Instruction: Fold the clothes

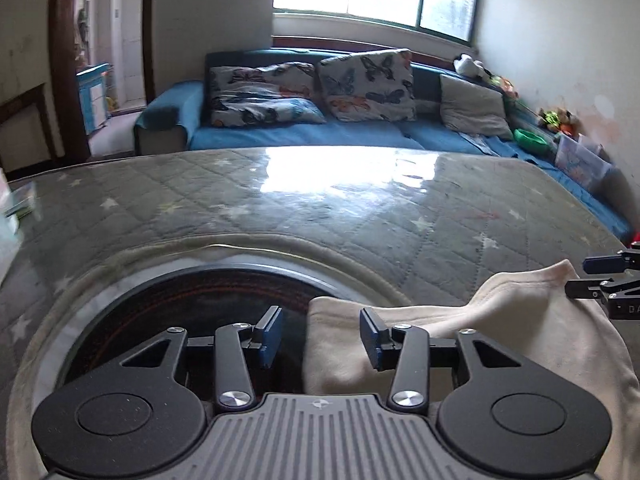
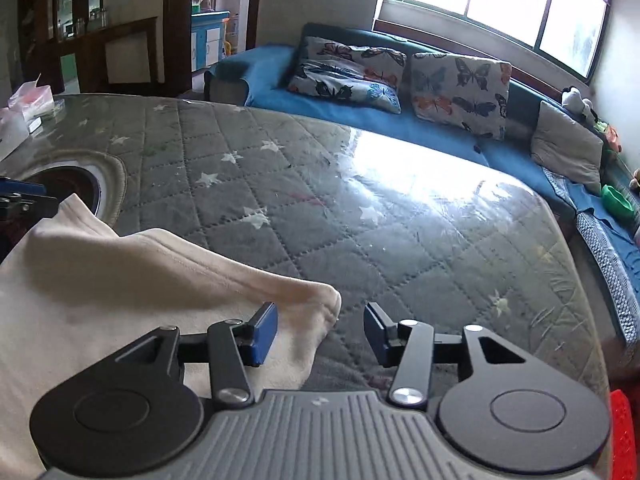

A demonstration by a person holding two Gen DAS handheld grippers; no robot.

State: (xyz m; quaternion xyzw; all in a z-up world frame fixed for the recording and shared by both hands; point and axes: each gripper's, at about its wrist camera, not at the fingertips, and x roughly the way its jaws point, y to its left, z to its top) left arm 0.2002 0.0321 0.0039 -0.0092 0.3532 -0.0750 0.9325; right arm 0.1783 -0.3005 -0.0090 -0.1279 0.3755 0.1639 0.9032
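While both grippers hung over it, the cream-coloured soft knit garment [image 1: 500, 320] lay in a rumpled fold on the grey quilted star-printed table cover [image 1: 320, 216], under a glossy clear sheet. Its cloth looked thick and fleecy, with faint grey smudges; one rounded corner [image 2: 320, 300] pointed out across the cover. Its left edge overlapped the round dark glass hob [image 1: 192, 304] set into the table.

Left gripper [image 1: 320, 336]: jaws partly apart, blue pads clear of the cloth, garment edge below the gap, nothing gripped.
Right gripper [image 2: 320, 332]: jaws partly apart, left pad above the garment corner, nothing clamped.

Writing: only white letters "DA" on the right gripper's body, rest cut off by the frame.
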